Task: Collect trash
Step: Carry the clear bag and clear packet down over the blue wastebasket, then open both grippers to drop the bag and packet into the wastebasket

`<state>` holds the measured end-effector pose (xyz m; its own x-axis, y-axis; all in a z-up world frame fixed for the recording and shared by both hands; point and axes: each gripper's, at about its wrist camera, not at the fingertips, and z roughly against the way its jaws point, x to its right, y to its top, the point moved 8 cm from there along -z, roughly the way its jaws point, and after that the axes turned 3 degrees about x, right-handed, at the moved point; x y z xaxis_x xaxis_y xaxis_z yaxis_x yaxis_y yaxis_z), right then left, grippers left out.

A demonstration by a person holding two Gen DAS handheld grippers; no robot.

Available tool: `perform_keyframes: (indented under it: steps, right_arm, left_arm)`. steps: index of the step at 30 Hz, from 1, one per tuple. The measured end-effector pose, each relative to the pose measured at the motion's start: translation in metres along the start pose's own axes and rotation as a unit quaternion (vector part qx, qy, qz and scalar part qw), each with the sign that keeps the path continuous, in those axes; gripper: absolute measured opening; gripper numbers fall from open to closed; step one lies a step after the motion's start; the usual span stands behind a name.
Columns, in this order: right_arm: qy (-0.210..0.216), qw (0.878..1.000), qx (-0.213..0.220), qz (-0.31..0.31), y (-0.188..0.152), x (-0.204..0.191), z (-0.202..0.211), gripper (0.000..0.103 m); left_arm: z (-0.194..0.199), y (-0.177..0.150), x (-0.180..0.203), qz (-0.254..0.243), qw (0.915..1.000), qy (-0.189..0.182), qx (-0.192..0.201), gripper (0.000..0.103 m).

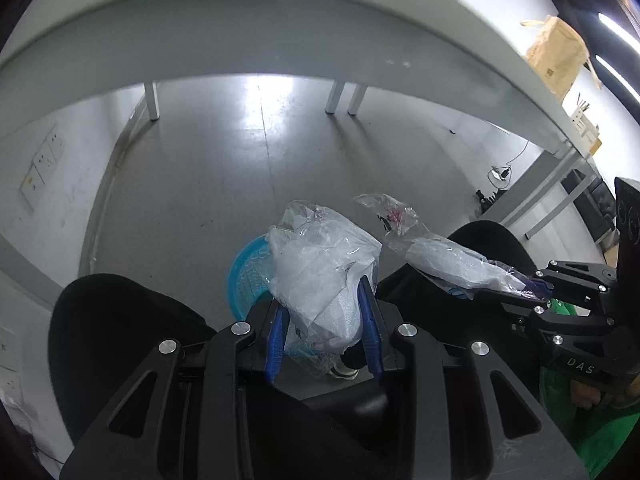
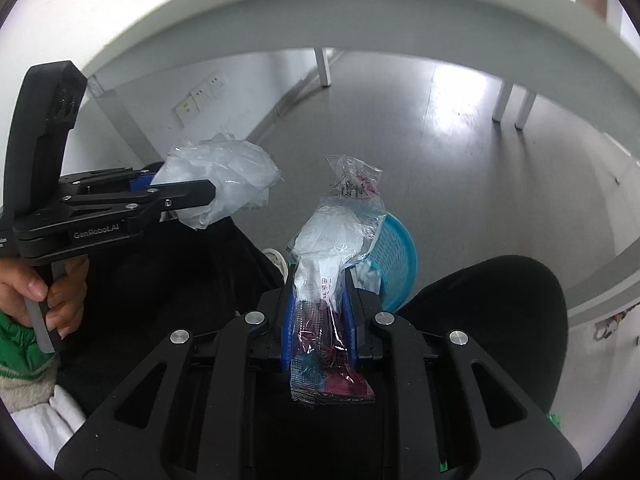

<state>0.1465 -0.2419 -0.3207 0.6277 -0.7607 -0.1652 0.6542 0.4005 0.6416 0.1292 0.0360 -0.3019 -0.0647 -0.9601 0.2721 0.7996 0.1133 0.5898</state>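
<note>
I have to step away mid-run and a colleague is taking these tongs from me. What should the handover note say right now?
Left tongs: shut on a crumpled clear plastic bag, held above the blue basket on the floor.
Right tongs: shut on a clear printed wrapper, also in the air, near the basket's rim.
Done: both pieces of trash are picked up and carried below the white table.
Left: neither piece is released yet. Bring each over the basket opening, open the tongs, and let it drop in.

Two tools (one per hand); two plastic wrappers (image 1: pixel 320 276) (image 2: pixel 336 256); one blue basket (image 2: pixel 396 264); one white table (image 1: pixel 280 40).
</note>
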Motion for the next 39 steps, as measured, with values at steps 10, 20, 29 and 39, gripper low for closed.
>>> perform_keyframes:
  steps: [10,20,29,39]
  right_arm:
    - [0.008,0.997,-0.057,-0.055,0.004,0.021,-0.059,0.018]
    - [0.02,0.986,-0.123,-0.109,-0.006,0.042,-0.119,0.018]
    - [0.003,0.98,-0.167,-0.111,-0.006,0.052,-0.174,0.018]
    - [0.007,0.957,-0.24,-0.161,-0.024,0.073,-0.235,0.018]
  left_arm:
    - [-0.054,-0.004,-0.015,0.026,0.9982,0.009,-0.053,0.031]
    - [-0.103,-0.01,-0.037,0.095,0.9885,0.0,-0.117,0.031]
    - [-0.16,-0.006,-0.057,0.122,0.9788,0.027,-0.162,0.031]
    - [-0.221,-0.018,-0.074,0.156,0.9586,0.045,-0.234,0.031]
